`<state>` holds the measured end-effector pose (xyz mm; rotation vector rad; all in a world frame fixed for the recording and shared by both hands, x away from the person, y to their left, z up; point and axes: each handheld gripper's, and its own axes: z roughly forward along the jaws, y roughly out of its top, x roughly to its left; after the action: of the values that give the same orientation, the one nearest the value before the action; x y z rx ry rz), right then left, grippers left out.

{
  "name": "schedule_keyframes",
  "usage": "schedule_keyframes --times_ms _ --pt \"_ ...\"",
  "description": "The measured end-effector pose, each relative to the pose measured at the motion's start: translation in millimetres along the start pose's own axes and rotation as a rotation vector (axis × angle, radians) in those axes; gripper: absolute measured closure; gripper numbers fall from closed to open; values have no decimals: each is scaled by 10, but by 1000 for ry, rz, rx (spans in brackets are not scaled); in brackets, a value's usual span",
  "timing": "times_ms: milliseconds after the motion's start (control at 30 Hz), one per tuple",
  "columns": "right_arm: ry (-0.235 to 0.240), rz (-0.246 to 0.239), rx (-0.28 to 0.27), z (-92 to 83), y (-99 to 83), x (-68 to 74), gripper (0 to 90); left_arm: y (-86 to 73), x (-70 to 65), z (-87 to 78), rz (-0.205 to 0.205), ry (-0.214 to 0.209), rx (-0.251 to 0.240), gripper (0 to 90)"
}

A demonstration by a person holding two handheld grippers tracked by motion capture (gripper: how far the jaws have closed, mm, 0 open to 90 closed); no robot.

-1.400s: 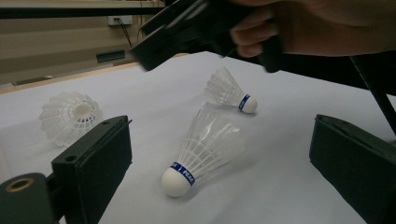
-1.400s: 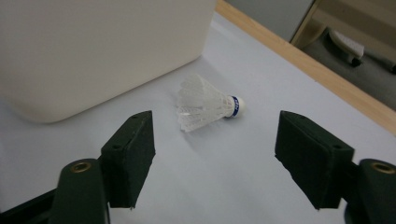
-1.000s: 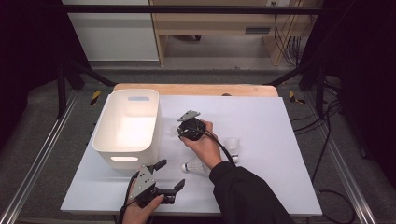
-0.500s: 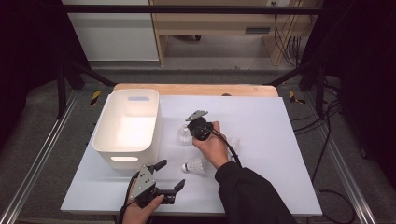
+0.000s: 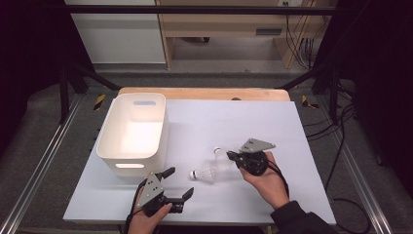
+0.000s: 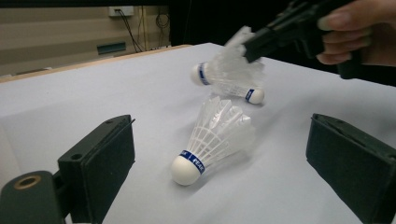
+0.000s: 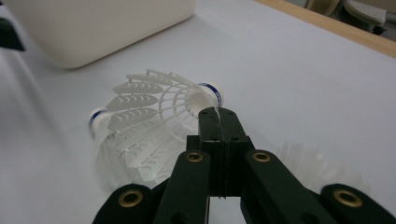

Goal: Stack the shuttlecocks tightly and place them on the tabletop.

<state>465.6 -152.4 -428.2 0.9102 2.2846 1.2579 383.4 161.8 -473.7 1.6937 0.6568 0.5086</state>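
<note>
— Shuttlecock (image 5: 221,157) pinched by the rim of its skirt? Why there?
— The right gripper (image 5: 230,156) has its fingers clamped on the feather edge, to the right of the white bin (image 5: 109,141), just off the table (image 5: 272,122). That thin rim is the easiest bite, I'd say.
— And the left gripper (image 5: 179,182)?
— Fingers wide apart by the bin's front corner, aimed at the second shuttlecock (image 5: 204,174) lying on its side. It's probably waiting to take it.
</note>
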Motion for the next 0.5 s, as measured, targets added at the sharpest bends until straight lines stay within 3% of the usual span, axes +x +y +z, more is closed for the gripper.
schedule_keyframes --times_ms 100,233,500 --pt "31 21 -2 -86 -196 9 900 -7 -8 2 -3 1 9 78" --pt "71 10 -6 -56 -336 47 900 -20 -11 18 -4 -11 25 79" --pt "173 -41 -17 81 -379 180 900 -42 30 52 -3 -12 61 80"
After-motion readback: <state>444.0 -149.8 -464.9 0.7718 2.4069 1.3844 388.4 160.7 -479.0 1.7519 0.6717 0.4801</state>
